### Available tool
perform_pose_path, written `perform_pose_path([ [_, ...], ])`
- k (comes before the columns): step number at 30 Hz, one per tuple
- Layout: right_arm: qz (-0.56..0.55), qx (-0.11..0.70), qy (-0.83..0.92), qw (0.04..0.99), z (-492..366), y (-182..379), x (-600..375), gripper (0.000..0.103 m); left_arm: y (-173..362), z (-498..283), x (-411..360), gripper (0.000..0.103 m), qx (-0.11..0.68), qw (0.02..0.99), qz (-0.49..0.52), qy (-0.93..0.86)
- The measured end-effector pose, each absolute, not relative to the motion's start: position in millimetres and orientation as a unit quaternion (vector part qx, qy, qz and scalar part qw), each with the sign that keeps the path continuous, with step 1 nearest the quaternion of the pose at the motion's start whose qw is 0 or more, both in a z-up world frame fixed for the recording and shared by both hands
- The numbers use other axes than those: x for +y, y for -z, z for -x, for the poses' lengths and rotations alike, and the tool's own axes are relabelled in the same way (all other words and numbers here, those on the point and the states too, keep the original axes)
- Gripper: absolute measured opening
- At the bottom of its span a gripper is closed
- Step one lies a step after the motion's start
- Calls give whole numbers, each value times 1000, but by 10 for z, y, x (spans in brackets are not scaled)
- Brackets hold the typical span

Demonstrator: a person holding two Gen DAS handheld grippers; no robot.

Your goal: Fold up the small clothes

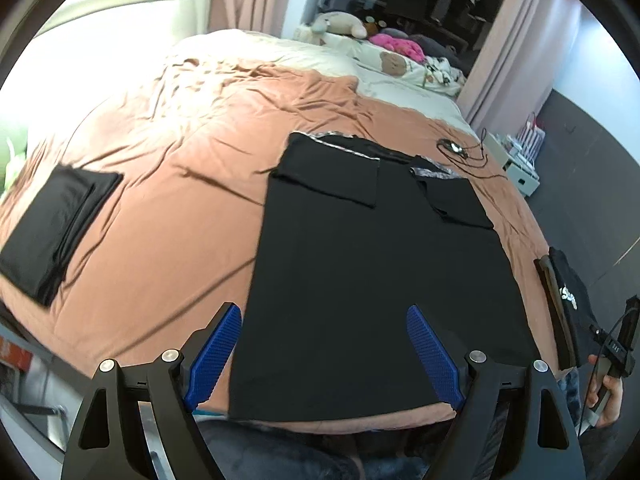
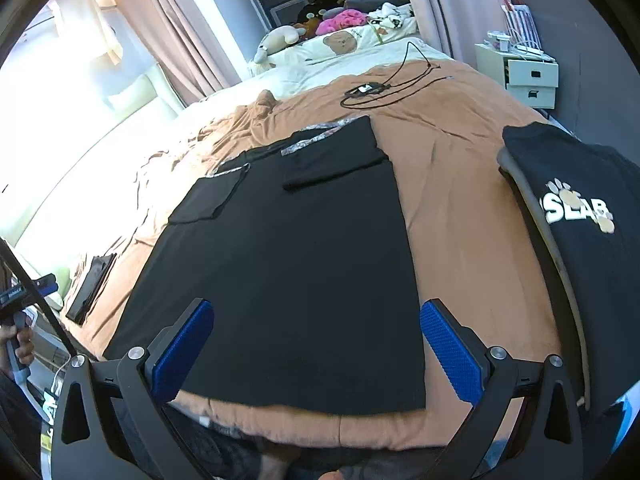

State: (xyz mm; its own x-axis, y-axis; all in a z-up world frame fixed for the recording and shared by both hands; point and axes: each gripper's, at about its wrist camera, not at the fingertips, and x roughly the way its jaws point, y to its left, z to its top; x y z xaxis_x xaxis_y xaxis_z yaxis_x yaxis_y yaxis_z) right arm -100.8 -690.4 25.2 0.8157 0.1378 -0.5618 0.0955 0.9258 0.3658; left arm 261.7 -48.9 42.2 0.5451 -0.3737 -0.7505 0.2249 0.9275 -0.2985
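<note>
A black T-shirt lies flat on the brown bedspread, both sleeves folded inward over its body and its hem toward me. My left gripper hovers above the hem's left part, open, nothing between its blue pads. My right gripper hangs over the hem's right part, wide open and empty. A folded black garment rests on the bedspread far to the left.
Another black shirt with a white print hangs over a chair back at the right. A black cable with a small device lies beyond the T-shirt. Pillows and plush toys crowd the bed's head. White drawers stand right.
</note>
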Motion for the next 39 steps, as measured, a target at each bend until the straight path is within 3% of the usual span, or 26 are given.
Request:
perform_pose_path([
  [10,-187,294,10,937,1341,-142,-6872,103,50,-2355,16,85,439,873,142,162],
  [18,-199,304,24,931,1482,-76,-6883,102,527,-2298,239,66,464,846,197,173],
  [28,-249,335,26,908,1227,323,-7141,76,1122,-2454,429,59,518,787,295,159],
  [39,-311,350,6,883,861,758,-7302,75,1431,-2405,450,58,547,732,369,172],
])
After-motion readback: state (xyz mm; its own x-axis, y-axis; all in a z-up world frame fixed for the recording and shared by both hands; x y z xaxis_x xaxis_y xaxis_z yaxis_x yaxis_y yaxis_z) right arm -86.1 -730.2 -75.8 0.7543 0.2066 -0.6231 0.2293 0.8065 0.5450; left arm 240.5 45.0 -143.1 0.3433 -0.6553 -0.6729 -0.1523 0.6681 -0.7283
